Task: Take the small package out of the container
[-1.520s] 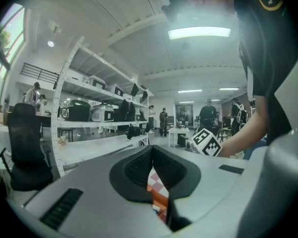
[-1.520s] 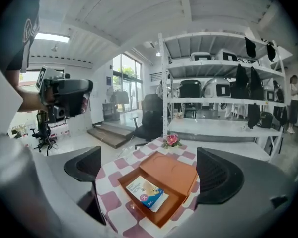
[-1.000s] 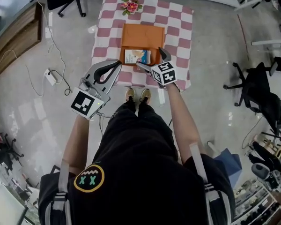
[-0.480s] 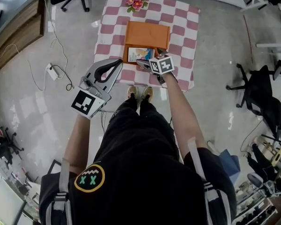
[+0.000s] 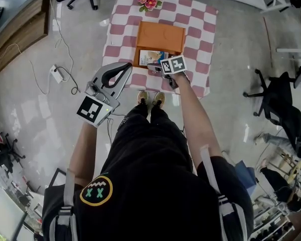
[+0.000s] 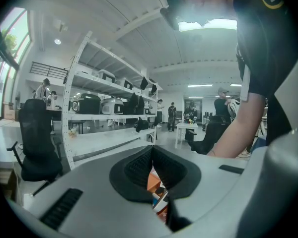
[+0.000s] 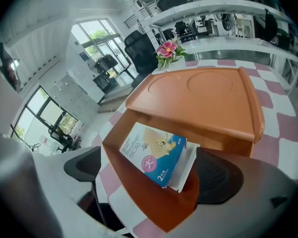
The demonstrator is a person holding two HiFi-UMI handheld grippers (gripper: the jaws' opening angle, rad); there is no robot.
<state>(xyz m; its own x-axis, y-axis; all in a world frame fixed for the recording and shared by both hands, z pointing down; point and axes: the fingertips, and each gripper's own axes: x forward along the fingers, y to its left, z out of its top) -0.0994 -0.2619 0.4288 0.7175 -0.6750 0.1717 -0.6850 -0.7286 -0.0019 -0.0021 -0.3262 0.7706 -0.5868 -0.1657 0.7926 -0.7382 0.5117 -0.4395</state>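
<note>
Your right gripper [image 5: 155,68] has moved forward since a second ago, from the near right corner of the orange container [image 5: 160,36] to right over the small package [image 7: 154,152]. Its jaws stand apart, one pad on each side of the package, not yet clenched on it. The package still lies tilted in the near, open part of the container on the checkered table [image 5: 198,29]. Your left gripper [image 5: 126,68] has stayed where it was, off the table's near left corner, with its jaws pressed together on nothing
</note>
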